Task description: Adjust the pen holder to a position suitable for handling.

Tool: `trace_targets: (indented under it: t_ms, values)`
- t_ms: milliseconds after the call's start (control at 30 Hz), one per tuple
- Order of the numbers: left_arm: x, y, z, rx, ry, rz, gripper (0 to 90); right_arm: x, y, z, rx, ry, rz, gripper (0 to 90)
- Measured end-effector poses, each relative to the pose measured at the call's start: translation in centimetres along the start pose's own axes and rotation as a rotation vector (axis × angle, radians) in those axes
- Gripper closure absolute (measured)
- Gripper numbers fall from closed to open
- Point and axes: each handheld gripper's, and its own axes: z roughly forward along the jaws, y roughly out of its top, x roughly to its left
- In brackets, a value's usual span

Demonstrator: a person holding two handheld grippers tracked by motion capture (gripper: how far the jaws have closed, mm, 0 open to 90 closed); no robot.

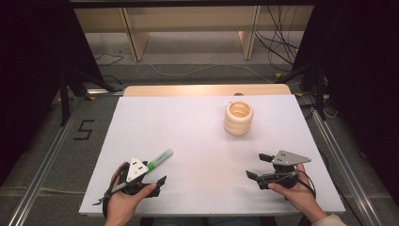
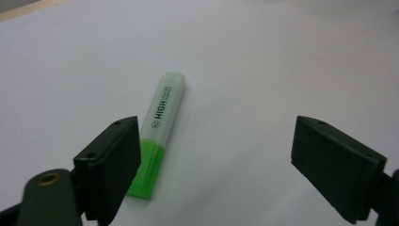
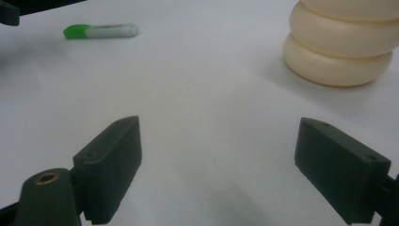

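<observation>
The green highlighter [image 1: 159, 160] lies flat on the white worktop [image 1: 197, 141], capped end pointing away from you and toward the cream ribbed cup [image 1: 238, 117] farther back on the right. Your left gripper [image 1: 151, 180] sits at the near left corner, its jaws spread wide with nothing between them. In the left gripper view the highlighter [image 2: 160, 127] rests just beside the inner face of the left-hand jaw, its bright green end nearest the jaw and its pale cap, printed "HIGH", angled away; whether jaw and pen touch cannot be told. The right-hand jaw stands well apart from it across bare white surface.

Your right gripper [image 1: 259, 165] is held at the near right, jaws also wide open and empty, pointing left across the worktop. From the right gripper view the highlighter [image 3: 101, 31] shows far off at the upper left, and the cream ribbed cup [image 3: 341, 47] stands upright at the upper right, well beyond the jaws.

A strip of bare wood [image 1: 207, 90] edges the far side of the worktop. Beyond it, grey floor carries loose cables [image 1: 277, 37] and pale wooden furniture legs [image 1: 134, 40]. Metal rails [image 1: 47, 165] run along both sides, and a "5" [image 1: 83, 130] is marked on the floor at the left. Dark curtains close in both flanks.
</observation>
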Motion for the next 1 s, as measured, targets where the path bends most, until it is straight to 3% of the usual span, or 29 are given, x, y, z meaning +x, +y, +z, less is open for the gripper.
trace_targets:
  t_ms: [333, 633, 1000]
  values:
    - [0.16, -0.3, 0.24, 0.019, 0.011, 0.0, 17.4, 0.08, 0.05, 0.0, -0.002, 0.001, -0.003, 16.3]
    - [0.26, 0.1, 0.38, 0.0, 0.041, -0.023, 19.8, 0.1, 0.08, 0.07, -0.002, -0.004, 0.003, 16.3]
    - [0.1, -0.13, 0.64, 0.011, 0.027, -0.027, 20.3, -0.07, 0.06, 0.1, -0.003, -0.002, 0.005, 16.3]
